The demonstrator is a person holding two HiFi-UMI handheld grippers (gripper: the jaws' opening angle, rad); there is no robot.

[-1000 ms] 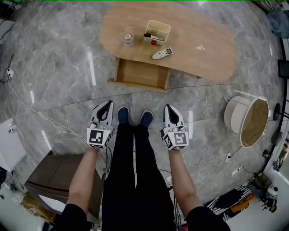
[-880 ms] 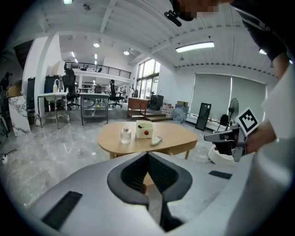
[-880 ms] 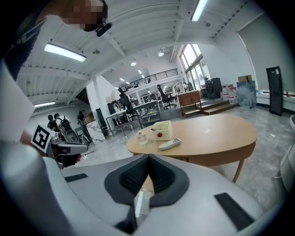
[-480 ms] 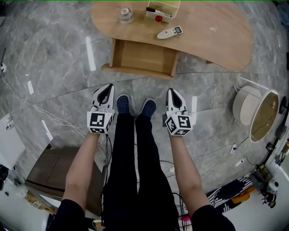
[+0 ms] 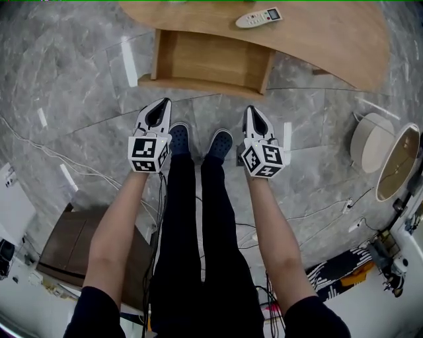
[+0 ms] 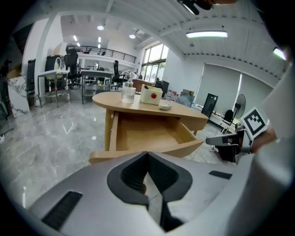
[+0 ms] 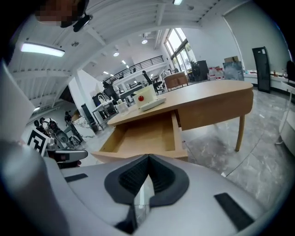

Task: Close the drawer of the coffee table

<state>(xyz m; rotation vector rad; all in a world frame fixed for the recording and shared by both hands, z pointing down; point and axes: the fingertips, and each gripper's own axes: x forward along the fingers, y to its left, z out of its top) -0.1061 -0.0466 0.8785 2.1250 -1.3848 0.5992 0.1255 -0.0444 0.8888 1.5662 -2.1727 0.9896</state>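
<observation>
The wooden coffee table (image 5: 330, 39) stands ahead of me, its drawer (image 5: 208, 61) pulled out and empty. The drawer's front panel (image 5: 198, 84) faces me, a short way beyond both grippers. My left gripper (image 5: 160, 104) is shut with nothing in it, just left of my shoes. My right gripper (image 5: 252, 111) is shut too, just right of them. In the left gripper view the drawer (image 6: 145, 133) fills the middle above the gripper (image 6: 147, 154). The right gripper view shows the drawer (image 7: 143, 136) ahead of the gripper (image 7: 148, 159).
A white remote (image 5: 258, 18) lies on the table top. A glass (image 6: 128, 94) and a cream box (image 6: 151, 95) stand farther back on it. A round side table (image 5: 390, 155) is at the right. A dark brown cabinet (image 5: 73, 247) sits behind me on the left. Cables (image 5: 39, 148) run across the marble floor.
I have stepped toward the coffee table. The drawer now lies much closer to both grippers, and the table's far part has slid out of the head view. Both grippers stay shut.
</observation>
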